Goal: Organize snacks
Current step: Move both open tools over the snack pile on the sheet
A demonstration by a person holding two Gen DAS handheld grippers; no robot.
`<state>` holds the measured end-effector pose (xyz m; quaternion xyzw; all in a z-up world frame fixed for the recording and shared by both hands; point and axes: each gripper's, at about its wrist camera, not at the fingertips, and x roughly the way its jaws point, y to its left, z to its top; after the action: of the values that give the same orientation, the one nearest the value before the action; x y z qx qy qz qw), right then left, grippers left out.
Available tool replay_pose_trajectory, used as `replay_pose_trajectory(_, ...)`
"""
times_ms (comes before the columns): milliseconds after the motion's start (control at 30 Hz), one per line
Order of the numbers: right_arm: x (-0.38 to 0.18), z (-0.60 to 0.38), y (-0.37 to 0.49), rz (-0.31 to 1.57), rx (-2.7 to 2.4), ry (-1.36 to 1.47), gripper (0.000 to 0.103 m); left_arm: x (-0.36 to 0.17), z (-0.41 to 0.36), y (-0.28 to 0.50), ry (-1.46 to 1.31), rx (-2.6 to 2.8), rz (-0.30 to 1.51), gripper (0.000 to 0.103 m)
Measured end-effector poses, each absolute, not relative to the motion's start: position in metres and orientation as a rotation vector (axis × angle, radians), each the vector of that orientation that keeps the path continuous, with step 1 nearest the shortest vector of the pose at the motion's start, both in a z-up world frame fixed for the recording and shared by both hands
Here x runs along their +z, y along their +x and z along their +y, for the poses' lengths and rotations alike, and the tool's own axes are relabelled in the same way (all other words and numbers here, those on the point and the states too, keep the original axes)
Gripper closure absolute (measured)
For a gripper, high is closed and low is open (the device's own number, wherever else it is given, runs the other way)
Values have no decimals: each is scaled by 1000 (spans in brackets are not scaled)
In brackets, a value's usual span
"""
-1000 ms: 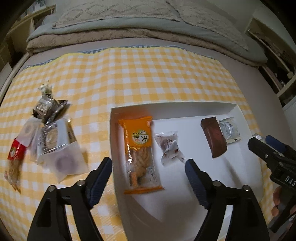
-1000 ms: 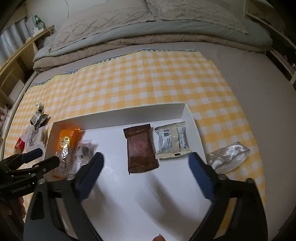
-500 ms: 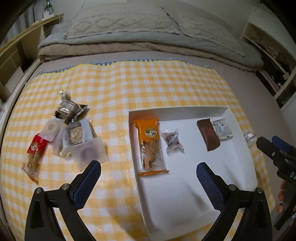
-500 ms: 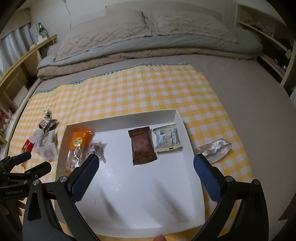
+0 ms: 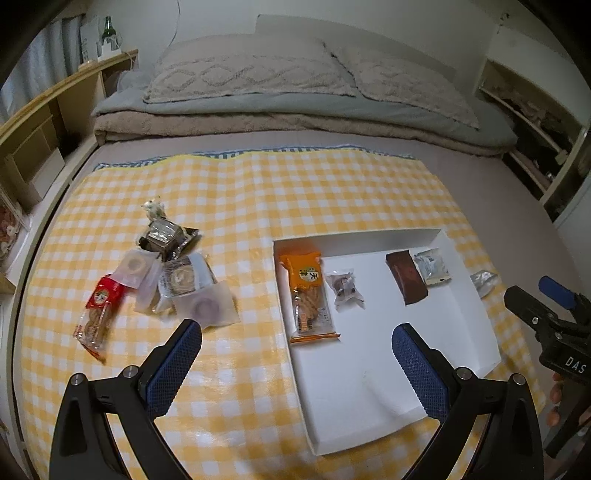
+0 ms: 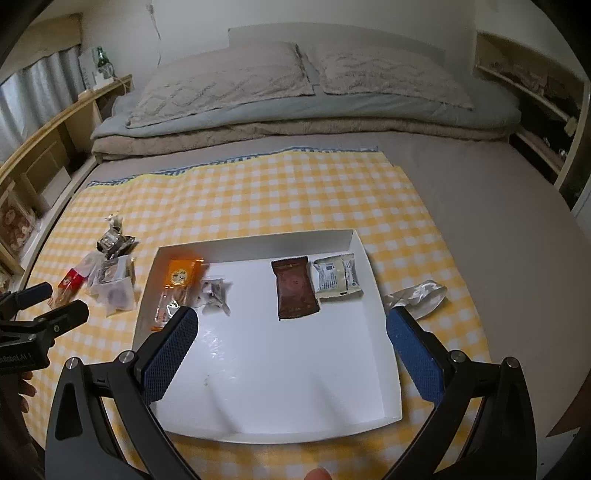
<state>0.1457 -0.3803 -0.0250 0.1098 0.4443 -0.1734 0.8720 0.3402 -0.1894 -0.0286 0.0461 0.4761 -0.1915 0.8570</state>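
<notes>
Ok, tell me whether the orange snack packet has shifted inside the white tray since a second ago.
No. The orange snack packet lies at the white tray's left wall as before; only the camera pulled back.

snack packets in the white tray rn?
4, none hidden as far as the views show. In the white tray, left to right: orange cracker pack, small clear candy packet, brown packet, pale packet beside it.

One white tray (image 6: pixel 373 280), and four snack packets in it: an orange one (image 6: pixel 176 286), a small clear one (image 6: pixel 215 295), a brown one (image 6: pixel 295 291), a pale one (image 6: pixel 336 278). One silvery wrapper (image 6: pixel 415 297) just outside it. Over on the checked cloth (image 5: pixel 258 192), a pile (image 5: pixel 162 277) of six packets or so. Two pillows (image 5: pixel 240 74), one green bottle (image 5: pixel 107 31).
</notes>
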Motion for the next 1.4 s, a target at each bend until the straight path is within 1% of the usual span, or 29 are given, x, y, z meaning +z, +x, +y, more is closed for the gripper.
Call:
replay_pose_trajectory(367, -11, -353, 146, 880, -318, 218, 0, -2, -128, 322, 71, -359, 957, 0)
replay_pose_trajectory(733, -10, -310, 170, 868, -242, 210, 0, 17, -49, 308, 31, -273, 913, 0)
replay_pose_trajectory(1167, -25, -245, 220, 902, -134, 167, 0, 11, 23, 314, -2, -131, 901, 0)
replay_pose_trajectory(1400, -43, -213, 250, 922, -72, 180, 0, -5, 51, 334, -43, -62, 903, 0)
